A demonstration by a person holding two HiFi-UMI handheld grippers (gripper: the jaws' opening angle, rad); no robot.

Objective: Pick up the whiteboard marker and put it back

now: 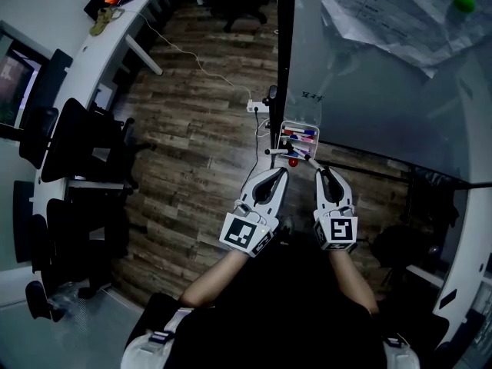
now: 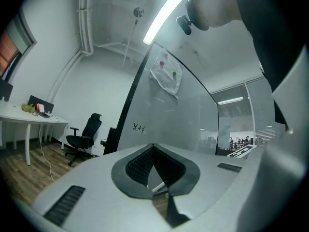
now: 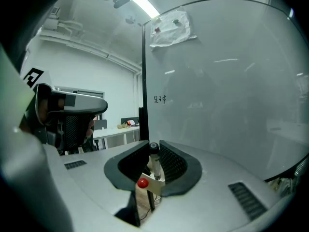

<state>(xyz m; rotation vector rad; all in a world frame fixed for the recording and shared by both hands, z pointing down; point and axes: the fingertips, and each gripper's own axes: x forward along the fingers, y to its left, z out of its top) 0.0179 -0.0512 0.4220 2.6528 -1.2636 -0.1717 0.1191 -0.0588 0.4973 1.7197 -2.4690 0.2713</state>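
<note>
My right gripper [image 1: 314,163] [image 3: 154,144] is shut on the whiteboard marker [image 3: 154,162], a white barrel with a black cap that stands upright between the jaws. Just below it is a small white marker tray [image 1: 299,125] [image 3: 153,183] fixed low on the glass whiteboard [image 1: 384,91]. The tray holds red, blue and pink markers, and a red ball magnet [image 1: 293,162] [image 3: 143,182] sits at its front. My left gripper [image 1: 282,170] [image 2: 153,147] is shut with nothing in it, close beside the right one and left of the tray.
The whiteboard's black frame post [image 1: 285,52] rises beside the tray. Papers [image 1: 392,14] and a green magnet [image 1: 463,1] hang on the board. A power strip [image 1: 257,108] with a cable lies on the wood floor. Black office chairs [image 1: 77,152] and a white desk [image 1: 115,29] stand left.
</note>
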